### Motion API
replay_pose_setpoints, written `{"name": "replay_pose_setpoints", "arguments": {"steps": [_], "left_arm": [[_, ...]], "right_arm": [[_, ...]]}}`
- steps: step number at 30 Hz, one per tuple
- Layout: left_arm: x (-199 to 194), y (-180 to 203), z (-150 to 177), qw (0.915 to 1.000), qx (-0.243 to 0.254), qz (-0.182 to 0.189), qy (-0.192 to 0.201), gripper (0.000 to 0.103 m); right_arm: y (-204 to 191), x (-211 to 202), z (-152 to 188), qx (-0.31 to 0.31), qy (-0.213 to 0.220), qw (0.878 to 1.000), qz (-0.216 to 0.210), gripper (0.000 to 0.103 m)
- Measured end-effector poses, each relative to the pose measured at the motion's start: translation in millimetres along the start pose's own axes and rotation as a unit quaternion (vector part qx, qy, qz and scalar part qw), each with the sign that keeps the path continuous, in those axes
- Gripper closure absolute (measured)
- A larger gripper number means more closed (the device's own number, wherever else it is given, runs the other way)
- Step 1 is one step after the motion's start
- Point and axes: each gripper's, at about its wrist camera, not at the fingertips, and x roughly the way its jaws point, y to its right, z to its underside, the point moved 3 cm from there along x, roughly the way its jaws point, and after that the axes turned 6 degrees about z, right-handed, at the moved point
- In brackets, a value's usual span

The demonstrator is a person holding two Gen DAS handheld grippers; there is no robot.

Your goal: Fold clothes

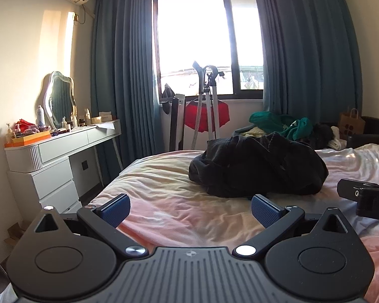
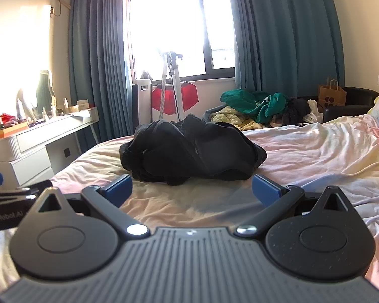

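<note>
Both grippers, left (image 1: pixel 189 208) and right (image 2: pixel 192 189), spread wide, holding nothing. Crumpled black garment (image 1: pixel 259 168) heaped on bedsheet (image 1: pixel 164 197) just beyond fingertips. Risk: pinching sheet along with cloth, or several bunched layers.

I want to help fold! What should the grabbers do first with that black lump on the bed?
Probably move both forward to the black garment. The left gripper and right gripper are open and empty, short of it, and it lies bunched on the bed.

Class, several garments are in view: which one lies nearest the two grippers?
The black garment, bunched alone on the bed just ahead of both open grippers. The green and yellow ones lie in the pile beyond.
</note>
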Motion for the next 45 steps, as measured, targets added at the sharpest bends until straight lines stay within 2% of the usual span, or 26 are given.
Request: {"name": "replay_pose_setpoints", "arguments": {"steps": [4,8,15,18,23,29,34,37,40,42,45], "left_arm": [[0.9,0.1,-0.2,1.0000,0.000,-0.008,0.001,0.000],[8.5,15.8,-1.9,0.9999,0.011,-0.005,-0.007,0.000],[1.5,0.3,3.3,0.9999,-0.007,0.009,0.000,0.000],[2.2,-0.9,4.8,0.9998,-0.012,0.017,0.000,0.000],[3.0,0.5,8.2,0.9997,-0.007,0.021,0.005,0.000],[4.6,0.1,10.2,0.9995,-0.011,0.027,0.007,0.000],[1.0,0.4,9.7,0.9994,-0.006,0.032,0.012,0.000],[2.6,0.7,4.2,0.9993,-0.012,0.032,0.015,0.000],[7.8,3.6,-13.0,0.9997,0.000,-0.003,0.024,0.000],[13.7,4.4,-27.0,0.9995,0.006,-0.011,0.029,0.000],[30.6,0.1,-38.6,0.9997,-0.006,-0.005,0.023,0.000]], "right_arm": [[2.7,-1.2,-1.7,0.009,0.002,1.000,-0.005,0.000],[4.0,-2.5,-2.2,0.016,0.005,1.000,-0.009,0.000],[-2.0,-5.7,1.4,0.008,0.015,1.000,0.014,0.000],[-5.4,-6.4,1.0,0.016,0.018,1.000,0.009,0.000],[-2.7,-11.0,-1.4,0.037,0.049,0.998,0.004,0.000],[-1.8,-9.9,-4.7,0.020,0.022,1.000,-0.006,0.000],[1.0,-14.6,-7.9,0.024,0.028,0.999,-0.008,0.000],[3.8,-16.0,-9.3,0.027,0.030,0.999,-0.008,0.000],[8.2,-16.7,-10.6,0.039,0.032,0.999,-0.012,0.000],[10.4,-18.1,-8.9,0.049,0.034,0.998,-0.004,0.000],[12.4,-16.3,-4.0,0.053,0.031,0.998,0.007,0.000]]}}
